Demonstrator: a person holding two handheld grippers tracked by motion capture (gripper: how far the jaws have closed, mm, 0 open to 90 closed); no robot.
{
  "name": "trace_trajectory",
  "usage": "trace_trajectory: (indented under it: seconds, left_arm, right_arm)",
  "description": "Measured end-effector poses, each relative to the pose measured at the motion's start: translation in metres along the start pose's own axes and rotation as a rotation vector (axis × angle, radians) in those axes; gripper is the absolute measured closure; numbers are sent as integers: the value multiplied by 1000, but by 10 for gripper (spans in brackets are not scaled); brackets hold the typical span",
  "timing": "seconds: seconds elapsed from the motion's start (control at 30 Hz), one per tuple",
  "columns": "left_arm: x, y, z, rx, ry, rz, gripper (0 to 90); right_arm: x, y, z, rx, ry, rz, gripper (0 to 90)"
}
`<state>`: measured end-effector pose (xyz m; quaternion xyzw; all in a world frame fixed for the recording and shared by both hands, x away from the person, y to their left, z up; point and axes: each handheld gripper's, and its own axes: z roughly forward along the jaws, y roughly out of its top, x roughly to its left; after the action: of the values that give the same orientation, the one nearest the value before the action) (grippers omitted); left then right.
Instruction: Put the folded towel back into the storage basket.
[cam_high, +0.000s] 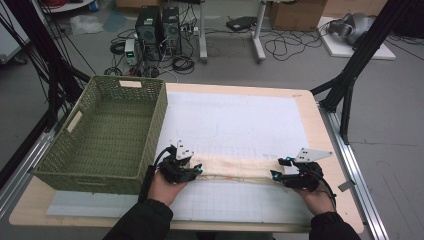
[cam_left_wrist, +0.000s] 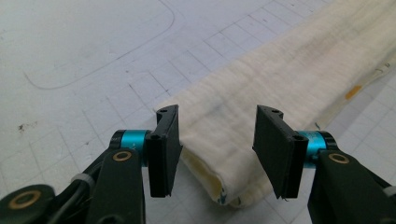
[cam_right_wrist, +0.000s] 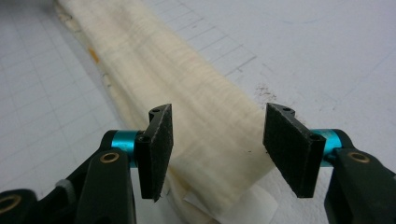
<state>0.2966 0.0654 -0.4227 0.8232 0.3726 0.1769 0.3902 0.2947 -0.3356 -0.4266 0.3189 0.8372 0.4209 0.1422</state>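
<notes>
Floor cables (cam_high: 150, 50) behind; jaws straddle cloth (cam_left_wrist: 261, 93)

Two forearms in dark sleeves are brought in from the bottom edge of the high view. The black two-jaw left gripper (cam_high: 198, 169) is held low and pointed inward, its jaws parted. The black two-jaw right gripper (cam_high: 274, 175) is held opposite, pointed toward it, its jaws likewise spread apart, nothing being pressed.

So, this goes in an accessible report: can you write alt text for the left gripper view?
The left gripper has its two black jaws open over the folded end of a cream cloth. The cloth lies flat on a white gridded mat, running away to the upper right.
</notes>
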Motion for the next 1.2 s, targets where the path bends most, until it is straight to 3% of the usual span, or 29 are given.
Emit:
trace_trajectory:
  seconds: [0.43, 0.67, 0.9, 1.07, 1.2]
  left_arm:
    - [-1, -6, 1, 23, 25, -11, 495]
    - [0, -10, 2, 43, 48, -16, 508]
    - [-2, -13, 7, 71, 58, -25, 541]
    - [-3, -14, 6, 62, 24, -15, 647]
    - [-3, -15, 6, 57, 3, -11, 794]
  right_arm:
    - [-8, -6, -3, 43, -84, 64, 435]
    - [-12, -11, -1, 72, -99, 97, 439]
    - [-13, -16, 1, 89, -77, 115, 459]
    - [-15, -18, 3, 101, -50, 145, 478]
    - [-14, -19, 4, 99, 12, 154, 640]
